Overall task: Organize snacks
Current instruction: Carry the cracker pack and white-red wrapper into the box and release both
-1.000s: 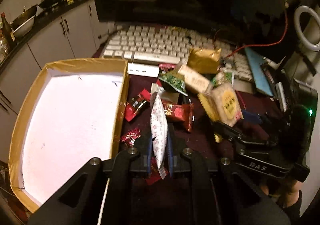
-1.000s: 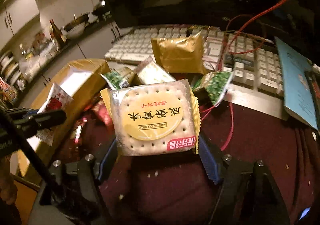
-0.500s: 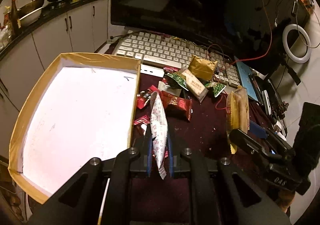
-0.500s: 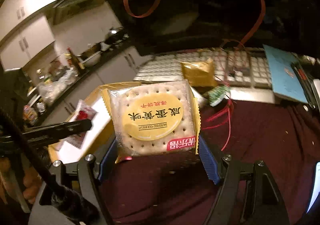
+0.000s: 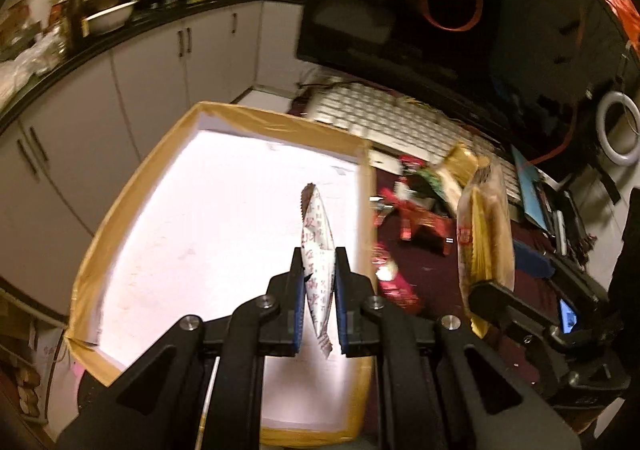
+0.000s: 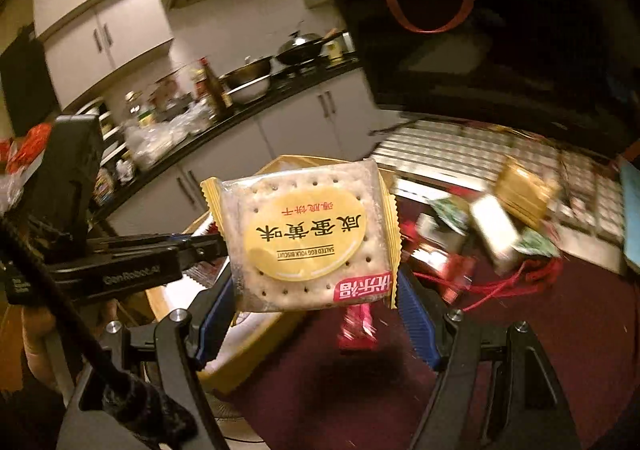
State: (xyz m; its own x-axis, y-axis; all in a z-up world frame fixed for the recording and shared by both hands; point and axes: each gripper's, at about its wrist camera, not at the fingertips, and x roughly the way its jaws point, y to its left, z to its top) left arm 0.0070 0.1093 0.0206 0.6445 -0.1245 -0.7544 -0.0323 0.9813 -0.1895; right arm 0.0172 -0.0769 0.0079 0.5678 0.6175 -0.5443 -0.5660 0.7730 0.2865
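Left claw [image 5: 318, 278] pinches my white sachet [image 5: 317, 246] edge-on, over the box [image 5: 132, 186] floor near its right wall. Right claw [image 6: 316, 314] grips the biscuit pack [image 6: 304, 238], above that box's right wall. Loose snacks [image 5: 416, 210] right of box.

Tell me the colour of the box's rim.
Tan-yellow rim around a white box floor; clearest in the left wrist view.

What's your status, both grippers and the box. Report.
Left gripper shut on white packet, over the box. Right gripper shut on biscuit pack, beside the box. Box floor bare, nothing in the way.
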